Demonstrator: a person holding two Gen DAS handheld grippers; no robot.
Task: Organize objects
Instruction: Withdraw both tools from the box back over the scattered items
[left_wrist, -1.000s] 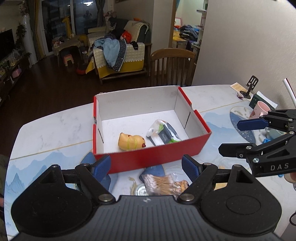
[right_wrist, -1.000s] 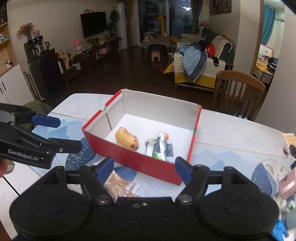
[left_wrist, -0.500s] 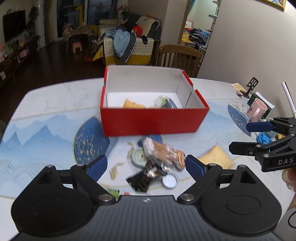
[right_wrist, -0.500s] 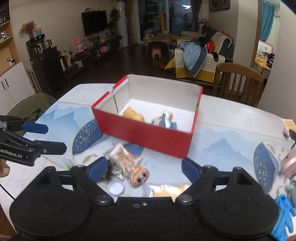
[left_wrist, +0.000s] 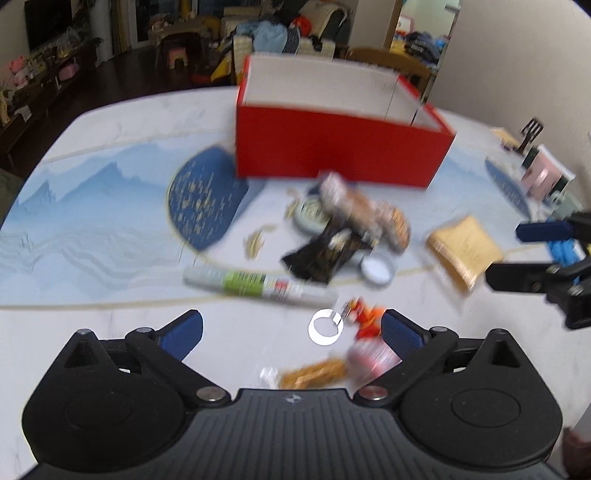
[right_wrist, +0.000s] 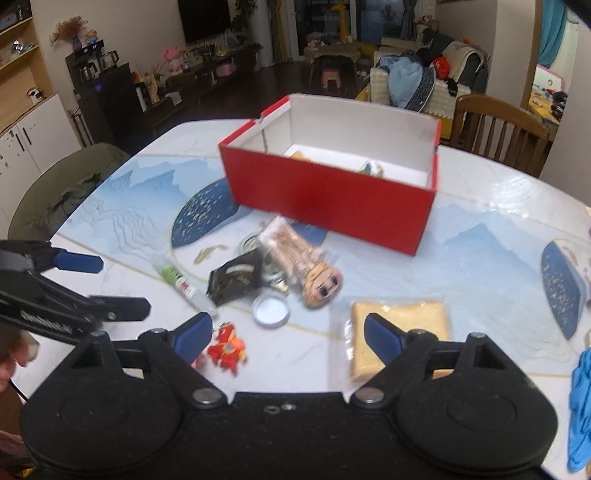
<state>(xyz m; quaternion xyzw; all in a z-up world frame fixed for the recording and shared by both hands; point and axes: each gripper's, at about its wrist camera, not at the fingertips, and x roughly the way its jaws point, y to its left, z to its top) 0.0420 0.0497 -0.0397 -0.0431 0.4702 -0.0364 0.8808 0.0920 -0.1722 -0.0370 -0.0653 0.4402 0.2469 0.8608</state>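
Note:
A red box (left_wrist: 343, 147) (right_wrist: 332, 199) stands on the marble table, with a few items half hidden inside. In front of it lie a bagged doll (right_wrist: 306, 262), a black packet (right_wrist: 232, 280), a white tube (left_wrist: 258, 286), a round lid (right_wrist: 271, 310), bagged bread (right_wrist: 402, 325) and a red charm (right_wrist: 227, 349) on a key ring (left_wrist: 325, 326). My left gripper (left_wrist: 291, 328) hangs over the ring and charm, its jaws opening and touching nothing. My right gripper (right_wrist: 288, 328) is open between the charm and the bread.
Blue placemats (right_wrist: 201, 218) lie left of the box and at the far right. A pink mug (left_wrist: 539, 177) and a phone stand (left_wrist: 532, 133) stand by the wall. A blue glove (right_wrist: 581, 398) lies at the right edge. A wooden chair (right_wrist: 498, 129) stands behind the table.
Both grippers dropped and drew back from above the box to the loose items in front of it. Both pairs of jaws spread wider. The tube, ring and charm came into view.

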